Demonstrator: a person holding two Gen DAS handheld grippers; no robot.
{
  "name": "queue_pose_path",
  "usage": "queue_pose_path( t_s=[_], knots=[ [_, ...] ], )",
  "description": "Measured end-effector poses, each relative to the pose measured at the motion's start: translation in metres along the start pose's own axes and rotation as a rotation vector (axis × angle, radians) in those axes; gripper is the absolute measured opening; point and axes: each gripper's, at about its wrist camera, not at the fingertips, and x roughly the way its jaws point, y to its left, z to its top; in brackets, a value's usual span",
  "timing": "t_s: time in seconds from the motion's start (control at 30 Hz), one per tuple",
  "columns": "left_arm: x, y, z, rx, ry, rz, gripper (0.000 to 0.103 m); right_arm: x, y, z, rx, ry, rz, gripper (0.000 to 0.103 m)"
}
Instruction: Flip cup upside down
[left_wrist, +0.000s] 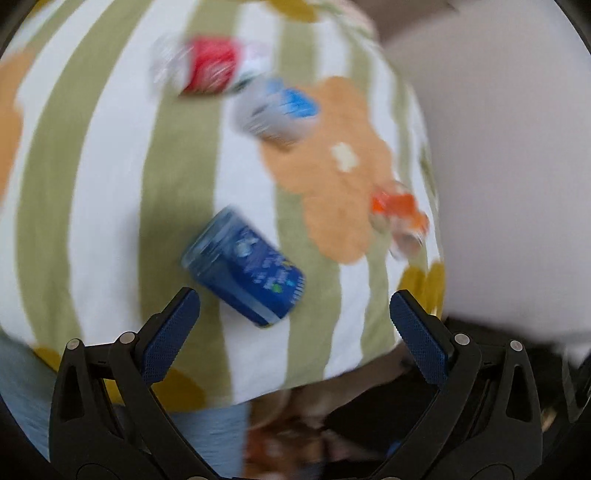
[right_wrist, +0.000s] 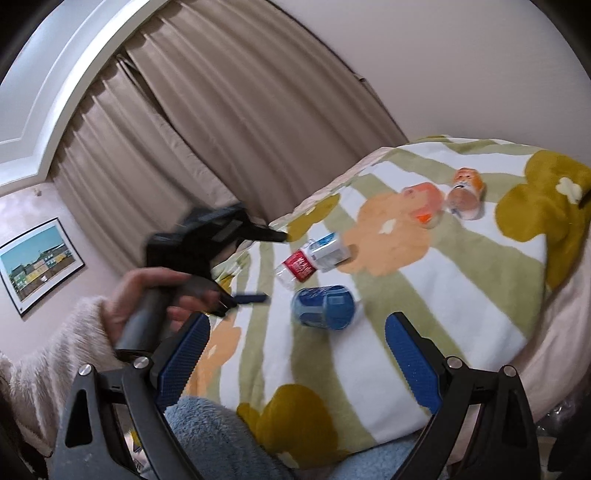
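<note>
While the blue cup (left_wrist: 243, 271) lies on its side on the striped blanket (left_wrist: 110, 184), the left gripper (left_wrist: 291, 306) hovers just short of it with jaws spread wide, holding nothing. Beyond the cup lie a red-labelled bottle (left_wrist: 210, 66) and a white-and-blue carton (left_wrist: 277, 109), touching. The right gripper (right_wrist: 297, 332) is likewise spread and empty, the cup (right_wrist: 323, 306) just beyond its fingertips. Two orange bottles (right_wrist: 424, 201) lie farther off.

One blue cup (right_wrist: 323, 307), one red-labelled bottle (right_wrist: 297, 268), one blue-white carton (right_wrist: 330, 251), two orange containers (right_wrist: 424, 203).
</note>
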Motion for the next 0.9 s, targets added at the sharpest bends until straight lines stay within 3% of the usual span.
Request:
queue_pose_path(
  t_s=[0.17,0.33,0.47,0.53,0.7,0.9],
  knots=[
    [0.040,0.032,-0.001,-0.198,-0.010,0.020,0.095,0.003,0.000,-0.002,-0.021,0.034,-0.047,0.095],
    [0.060,0.041,0.010,-0.245,-0.014,0.041,0.094,0.011,-0.009,-0.006,-0.035,0.072,-0.077,0.095],
    [0.066,0.049,0.018,-0.273,-0.004,0.037,0.086,0.016,-0.018,-0.010,-0.010,0.082,-0.070,0.095],
    [0.070,0.048,0.023,-0.247,0.015,0.042,0.073,0.019,-0.020,-0.011,0.000,0.084,-0.066,0.095],
    [0.066,0.048,0.028,-0.189,0.035,0.052,0.072,0.023,-0.020,-0.011,-0.001,0.080,-0.049,0.095],
    [0.032,0.017,0.036,0.153,-0.052,0.137,0.072,0.020,-0.014,-0.006,-0.025,0.061,-0.042,0.095]
  ],
)
